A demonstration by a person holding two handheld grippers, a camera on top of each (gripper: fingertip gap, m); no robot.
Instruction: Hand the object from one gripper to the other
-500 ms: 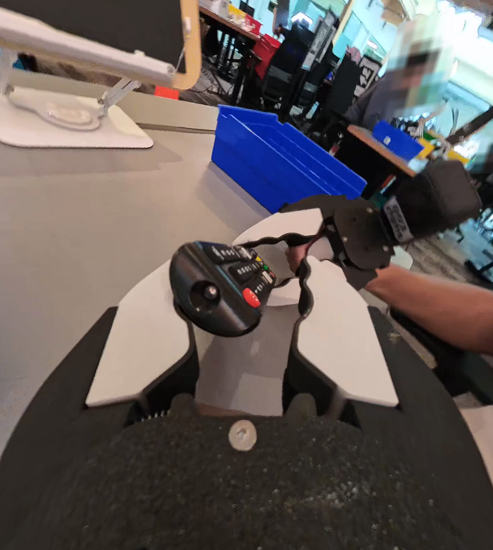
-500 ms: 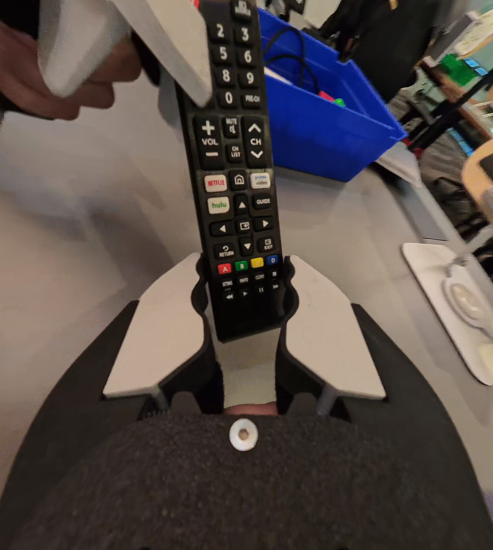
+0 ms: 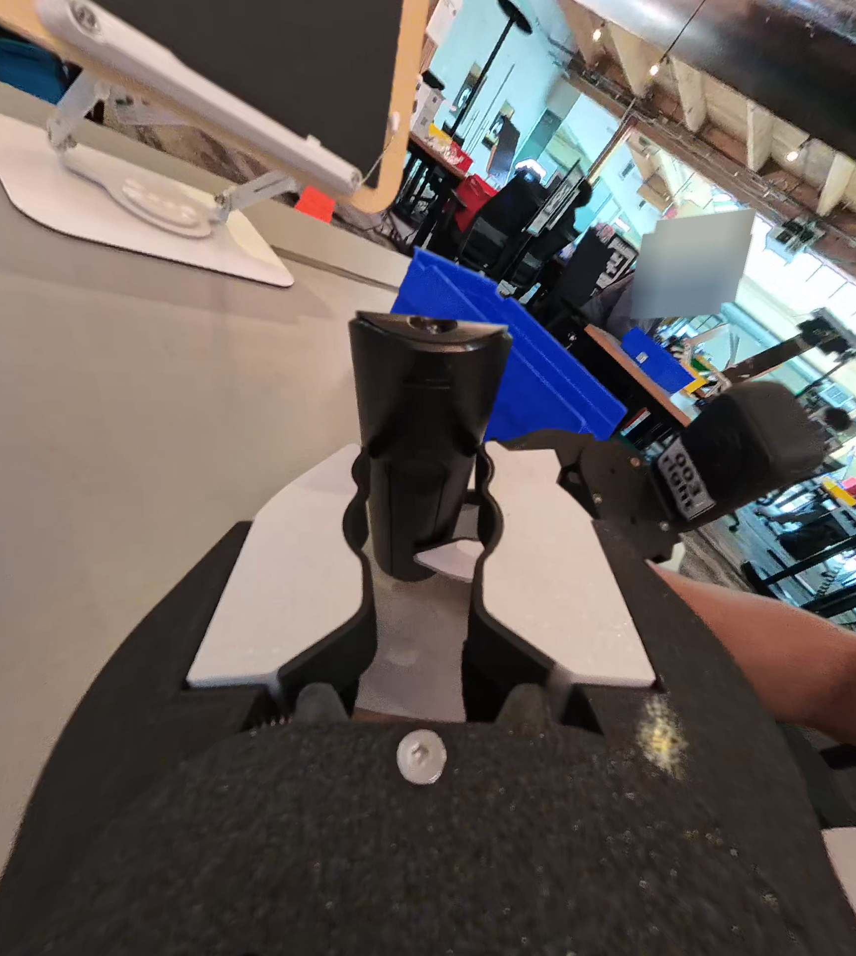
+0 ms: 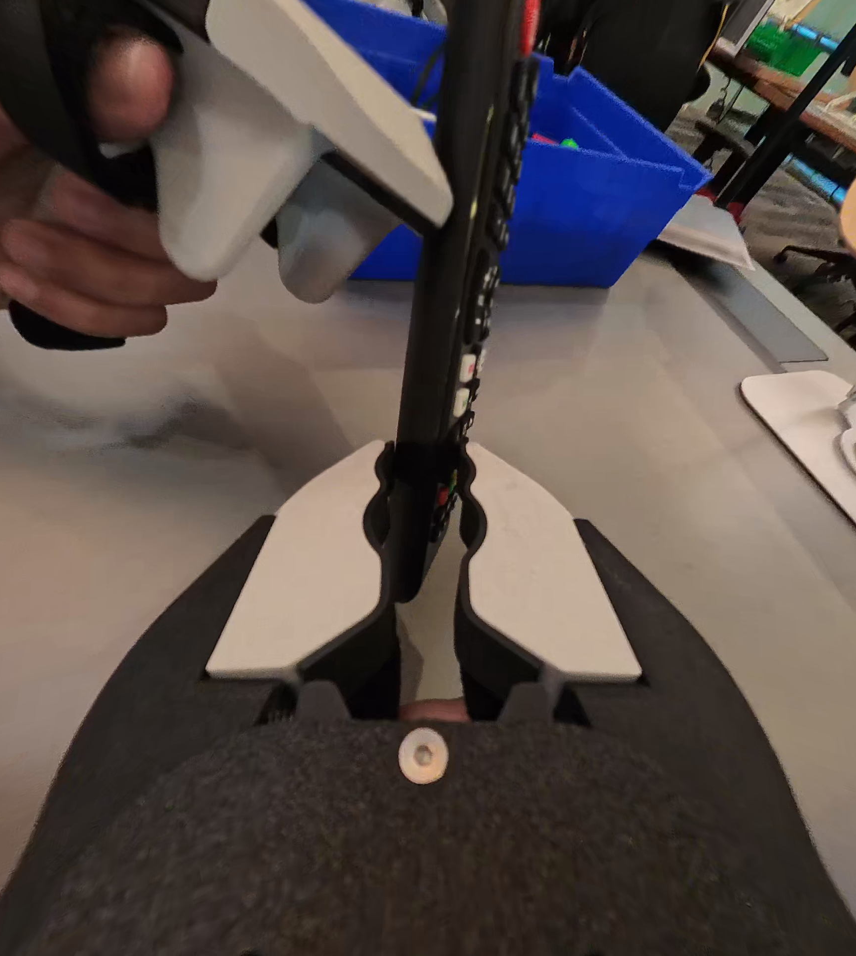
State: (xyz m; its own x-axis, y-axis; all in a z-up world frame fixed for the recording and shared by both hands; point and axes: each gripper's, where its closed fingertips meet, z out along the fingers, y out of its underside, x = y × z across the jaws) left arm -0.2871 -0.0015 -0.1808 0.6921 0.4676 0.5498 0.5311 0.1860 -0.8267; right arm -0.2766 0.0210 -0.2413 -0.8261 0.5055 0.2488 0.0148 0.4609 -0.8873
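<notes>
A black remote (image 3: 415,414) is held in the air above the grey table (image 3: 105,414). My left gripper (image 3: 421,460) is shut on one end of it, and I see its back and end cap. In the right wrist view the remote (image 4: 446,320) stands edge-on, buttons facing right. My right gripper (image 4: 427,455) is shut on its lower end, with both fingertips touching it. One white finger (image 4: 343,119) of the left gripper presses on the remote higher up. The right gripper's black body (image 3: 617,486) shows behind my left fingers.
A blue bin (image 4: 570,207) holding small items stands at the table's far edge and also shows in the left wrist view (image 3: 529,372). A white stand base (image 3: 131,217) with a metal arm sits on the table. A person's hand (image 4: 53,233) and forearm (image 3: 777,662) hold the grippers. The gap from one gripper's tips to the other's is roughly 7 centimeters.
My left gripper has shut on the remote's end. The remote has turned from face-on to edge-on in the right wrist view, and the right jaws stand narrower.
</notes>
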